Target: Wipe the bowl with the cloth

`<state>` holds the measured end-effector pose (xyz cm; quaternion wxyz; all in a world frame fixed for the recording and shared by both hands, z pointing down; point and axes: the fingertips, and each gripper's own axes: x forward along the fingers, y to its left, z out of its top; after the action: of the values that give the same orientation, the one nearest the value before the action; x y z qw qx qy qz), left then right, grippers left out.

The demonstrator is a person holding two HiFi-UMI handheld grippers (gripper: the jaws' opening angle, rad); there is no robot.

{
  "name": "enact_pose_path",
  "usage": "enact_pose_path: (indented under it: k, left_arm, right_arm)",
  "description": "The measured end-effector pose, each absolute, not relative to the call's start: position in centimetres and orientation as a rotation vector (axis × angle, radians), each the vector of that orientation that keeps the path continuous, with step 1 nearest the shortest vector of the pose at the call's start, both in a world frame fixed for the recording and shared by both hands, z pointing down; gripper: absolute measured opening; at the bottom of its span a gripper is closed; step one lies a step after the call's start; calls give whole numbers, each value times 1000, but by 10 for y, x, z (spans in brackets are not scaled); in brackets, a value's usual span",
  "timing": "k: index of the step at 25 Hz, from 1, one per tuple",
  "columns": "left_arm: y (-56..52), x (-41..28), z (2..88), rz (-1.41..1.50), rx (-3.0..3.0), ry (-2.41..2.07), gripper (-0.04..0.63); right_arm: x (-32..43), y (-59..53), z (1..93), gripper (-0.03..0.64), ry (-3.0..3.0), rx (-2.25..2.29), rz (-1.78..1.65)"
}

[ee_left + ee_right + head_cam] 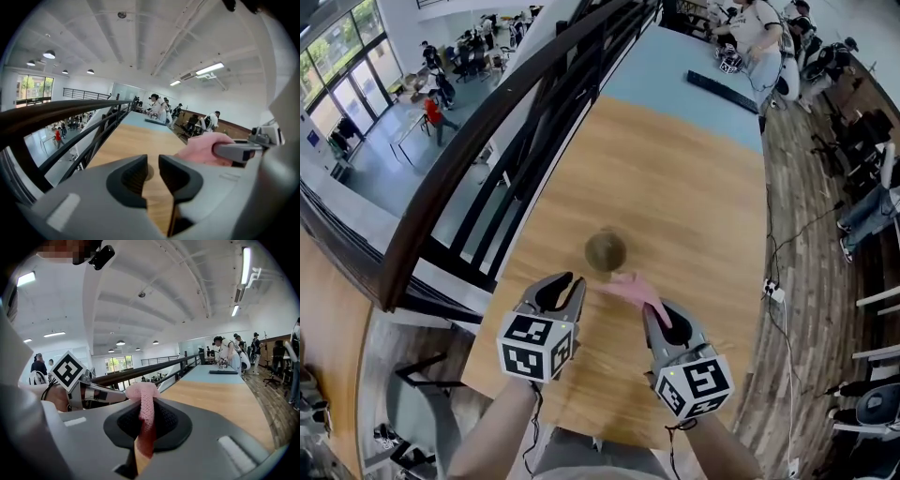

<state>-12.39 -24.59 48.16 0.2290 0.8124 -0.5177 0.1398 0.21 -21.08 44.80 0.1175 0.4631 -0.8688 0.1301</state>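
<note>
Right claw (650,311) clamps cloth (145,405); bowl (605,250) seemingly just beyond left claw (571,281)

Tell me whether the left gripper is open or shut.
Open. The left gripper has its jaws apart, with nothing gripped; the table shows through the gap.

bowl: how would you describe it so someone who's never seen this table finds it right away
Start at the long wooden table beside the dark railing. Near its close end sits the bowl, small, round and brown. It is the only dish there, just beyond the pink cloth.
</note>
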Motion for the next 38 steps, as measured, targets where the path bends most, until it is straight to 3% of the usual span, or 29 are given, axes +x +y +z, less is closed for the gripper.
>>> enact_pose_path:
  k: [10, 27, 29, 33, 38]
  left_arm:
    - [-316, -122, 583, 471, 2142, -1335, 124]
    - [-359, -118, 707, 440, 1852, -1260, 126]
    - [-361, -118, 713, 429, 1838, -1264, 115]
    - [-364, -121, 720, 415, 1810, -1301, 14]
    - [-362, -113, 712, 399, 1842, -1287, 5]
  right_arm:
    - [6, -259, 513, 21, -2488, 1367, 453]
    - [18, -284, 588, 21, -2417, 1394, 575]
    - [20, -282, 593, 21, -2412, 1389, 583]
    - [22, -279, 597, 21, -2409, 1384, 598]
    - [24, -275, 597, 21, -2412, 1375, 598]
